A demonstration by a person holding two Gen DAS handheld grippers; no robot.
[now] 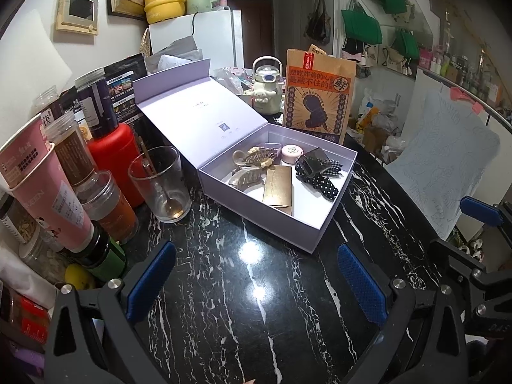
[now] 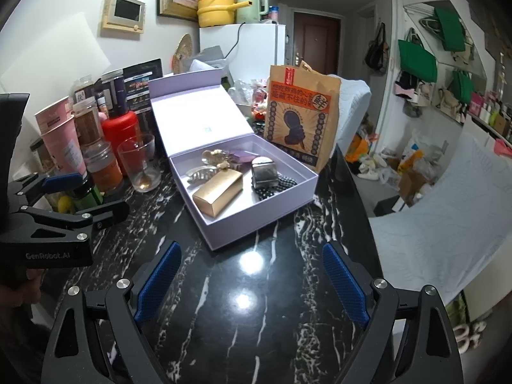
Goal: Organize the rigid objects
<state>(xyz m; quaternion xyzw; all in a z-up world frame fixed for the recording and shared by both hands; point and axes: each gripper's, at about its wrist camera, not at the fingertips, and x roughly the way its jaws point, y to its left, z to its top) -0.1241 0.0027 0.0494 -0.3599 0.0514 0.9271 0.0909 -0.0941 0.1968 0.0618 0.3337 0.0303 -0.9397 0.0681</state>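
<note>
The left gripper [image 1: 256,284] hangs over the black marble worktop [image 1: 224,320]. Its blue fingers [image 1: 150,278] are spread wide with nothing between them. The right gripper [image 2: 252,283] is the same: its fingers [image 2: 345,284] are wide apart and empty, touching nothing.

Just past both grippers, an open pale purple box [image 2: 256,220] sits on the worktop with its lid [image 1: 198,112] tipped back. Inside lie a gold box [image 2: 217,196], hair clips [image 1: 252,160], a small pink tin [image 1: 292,153] and a black dotted bow [image 1: 320,176]. A glass [image 1: 160,182] with a spoon stands left of the box. A brown paper bag [image 2: 297,118] stands behind it.
</note>
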